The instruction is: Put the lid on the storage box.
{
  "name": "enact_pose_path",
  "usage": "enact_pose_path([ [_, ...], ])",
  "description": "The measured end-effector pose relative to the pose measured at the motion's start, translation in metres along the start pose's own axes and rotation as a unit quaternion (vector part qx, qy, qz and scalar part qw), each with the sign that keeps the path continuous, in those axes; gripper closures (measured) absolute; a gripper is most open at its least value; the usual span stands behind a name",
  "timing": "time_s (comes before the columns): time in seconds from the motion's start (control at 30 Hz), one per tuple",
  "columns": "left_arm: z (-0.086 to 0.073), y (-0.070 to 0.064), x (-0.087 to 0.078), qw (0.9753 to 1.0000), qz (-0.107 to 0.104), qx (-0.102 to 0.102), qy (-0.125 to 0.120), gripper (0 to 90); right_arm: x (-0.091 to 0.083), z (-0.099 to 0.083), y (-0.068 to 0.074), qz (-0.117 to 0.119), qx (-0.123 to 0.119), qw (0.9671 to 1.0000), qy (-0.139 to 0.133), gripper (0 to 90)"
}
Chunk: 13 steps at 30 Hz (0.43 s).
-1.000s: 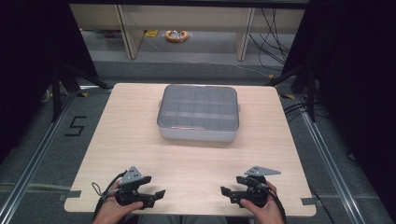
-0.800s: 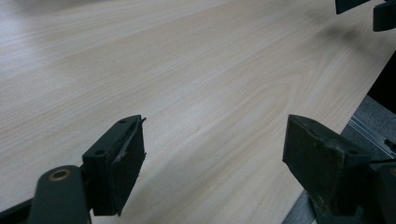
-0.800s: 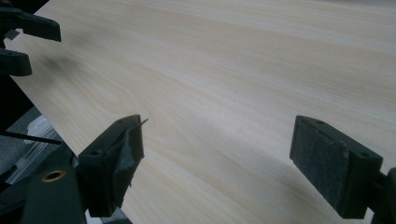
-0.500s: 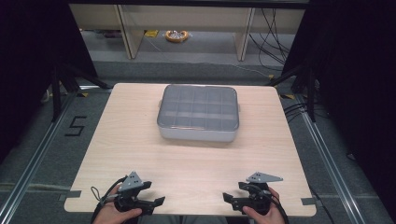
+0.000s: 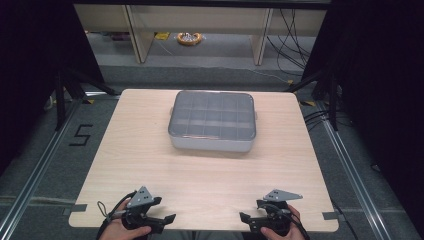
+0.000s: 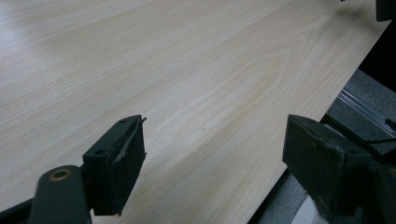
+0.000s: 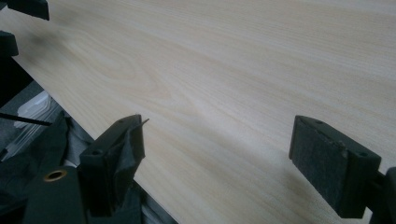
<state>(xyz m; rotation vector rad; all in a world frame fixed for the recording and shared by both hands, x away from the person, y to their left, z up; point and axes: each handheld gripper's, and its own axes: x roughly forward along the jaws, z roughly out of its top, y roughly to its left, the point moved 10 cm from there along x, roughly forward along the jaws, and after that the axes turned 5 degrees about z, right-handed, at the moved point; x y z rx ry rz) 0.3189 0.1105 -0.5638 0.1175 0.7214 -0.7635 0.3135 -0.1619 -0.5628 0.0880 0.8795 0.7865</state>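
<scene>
While both grippers, left gripper (image 5: pixel 167 219) at seven o'clock and right gripper (image 5: pixel 243 217) at five, spread empty fingers wide, the pale wooden table (image 5: pixel 150 165) carries a lidded grey compartment box (image 5: pixel 212 121) toward twelve. Grey carpet (image 5: pixel 45 150) surrounds it.

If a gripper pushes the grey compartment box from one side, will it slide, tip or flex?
The grey compartment box looks low and wide, so it would probably slide flat on the smooth wooden table rather than tip. Its straight walls and grid of dividers suggest stiff plastic. A push off-centre may make it turn.
</scene>
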Motion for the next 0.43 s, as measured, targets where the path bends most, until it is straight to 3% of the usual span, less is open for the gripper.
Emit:
enact_pose_path([
  [0.07, 0.0008, 0.0001, 0.0007, 1.0, 0.0, -0.003, -0.004, 20.6, -0.0009, 0.0002, -0.0042, -0.006, -0.02, 0.9998, 0.003, 19.2],
  [0.43, 0.0003, 0.0015, 0.0003, 1.0, 0.001, 0.003, -0.001, 20.6, 0.0008, 0.0012, -0.0027, 0.005, -0.027, 0.9996, -0.005, 18.1],
])
